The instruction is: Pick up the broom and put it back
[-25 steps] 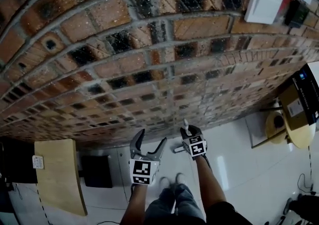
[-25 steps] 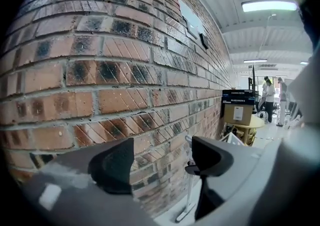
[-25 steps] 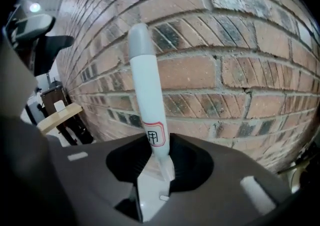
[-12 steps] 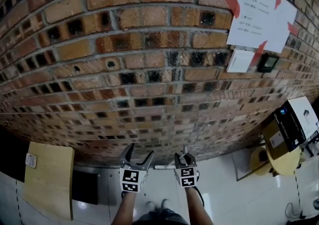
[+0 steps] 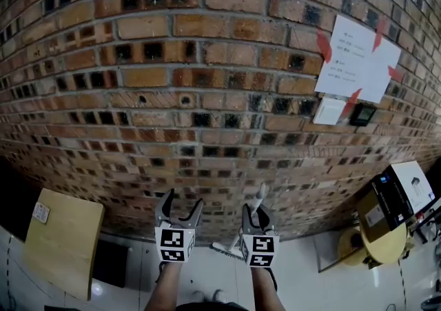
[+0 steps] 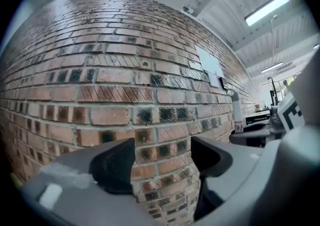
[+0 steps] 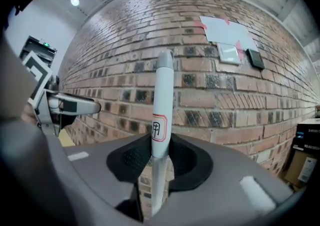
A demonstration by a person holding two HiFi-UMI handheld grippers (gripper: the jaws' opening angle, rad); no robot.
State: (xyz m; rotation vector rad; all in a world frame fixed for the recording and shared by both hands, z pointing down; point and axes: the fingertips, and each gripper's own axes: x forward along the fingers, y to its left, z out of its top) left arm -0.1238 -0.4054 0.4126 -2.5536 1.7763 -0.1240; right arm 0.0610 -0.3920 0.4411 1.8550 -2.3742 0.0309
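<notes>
A brick wall (image 5: 207,61) fills the head view, and everything here is placed against it. At its foot, far to the left, leans a pale wooden board (image 5: 62,241).

Next comes the left gripper (image 5: 181,205), pointing straight at the wall, close to it but not touching. In its own view the left gripper (image 6: 162,160) has its 2 jaws standing well apart with only bricks between the dark pads: it holds nothing.

Just to its right, and equally close to the wall, is the right gripper (image 5: 256,216). The broom (image 5: 260,194) is in its hold, and the grey rounded top of the handle rises a little above the jaws in front of the bricks. The right gripper view shows the right gripper (image 7: 160,157) with both pads pressed tight against the broom (image 7: 162,99). The white handle stands upright, carries a small red-edged label just above the pads, and runs on down below them. From the left gripper view the same handle (image 6: 235,112) shows upright, just clear of the wall.

Higher on the wall, to the right, hang white papers (image 5: 358,58) fixed with red tape, with a white switch plate (image 5: 329,111) and a small black device (image 5: 362,114) just below. At the wall's foot, far right, sits a cardboard box (image 5: 389,203).
</notes>
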